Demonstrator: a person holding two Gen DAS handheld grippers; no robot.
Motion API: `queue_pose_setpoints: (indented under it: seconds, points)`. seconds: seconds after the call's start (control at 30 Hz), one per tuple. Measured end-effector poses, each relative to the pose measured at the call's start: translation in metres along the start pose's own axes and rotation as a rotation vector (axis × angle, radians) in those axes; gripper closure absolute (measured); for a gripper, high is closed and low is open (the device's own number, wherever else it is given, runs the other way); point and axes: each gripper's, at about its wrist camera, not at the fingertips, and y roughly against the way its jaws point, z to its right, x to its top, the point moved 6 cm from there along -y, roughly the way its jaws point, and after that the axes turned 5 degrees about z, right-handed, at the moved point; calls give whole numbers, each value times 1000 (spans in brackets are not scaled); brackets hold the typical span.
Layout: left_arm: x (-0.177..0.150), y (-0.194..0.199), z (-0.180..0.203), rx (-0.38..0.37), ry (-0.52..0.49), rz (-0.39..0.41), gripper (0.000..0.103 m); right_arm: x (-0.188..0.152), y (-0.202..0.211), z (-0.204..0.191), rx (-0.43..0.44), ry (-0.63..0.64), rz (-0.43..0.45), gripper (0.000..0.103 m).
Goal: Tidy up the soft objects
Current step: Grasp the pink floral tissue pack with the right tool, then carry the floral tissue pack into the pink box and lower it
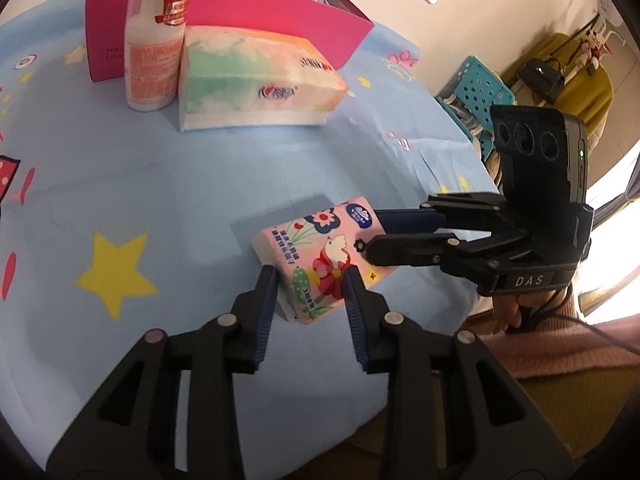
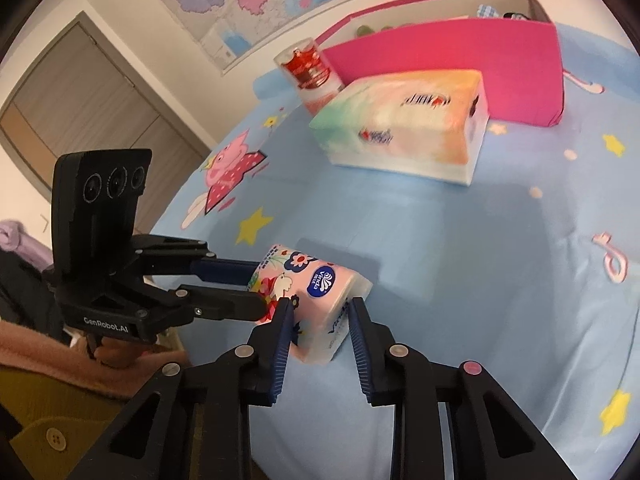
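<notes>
A small pink tissue pack [image 1: 320, 256] with flower and bird print is held just above the blue cloth; it also shows in the right wrist view [image 2: 316, 300]. My left gripper [image 1: 310, 276] is shut on its near end. My right gripper [image 2: 320, 304] is shut on its other end, coming in from the right in the left wrist view [image 1: 374, 236]. My left gripper shows from the left in the right wrist view [image 2: 260, 288]. A large pastel tissue pack [image 1: 256, 80] lies farther back, in front of a pink box [image 1: 280, 12].
A white bottle with a red label [image 1: 154, 40] stands left of the large tissue pack, against the pink box [image 2: 460, 64]. The blue star-print cloth [image 1: 120, 200] covers the table. A teal perforated basket [image 1: 476, 92] sits beyond the table's right edge.
</notes>
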Motion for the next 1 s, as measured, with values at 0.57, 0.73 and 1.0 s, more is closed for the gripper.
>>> queue_pose_setpoints:
  seconds: [0.57, 0.73, 1.0]
  points:
    - [23, -6, 2, 93, -51, 33, 68, 22, 7, 15, -43, -32, 74, 74]
    - [28, 0, 5, 97, -66, 51, 68, 27, 14, 17, -42, -30, 90, 74]
    - [38, 8, 13, 107, -95, 78, 68, 36, 25, 16, -45, -16, 122, 74]
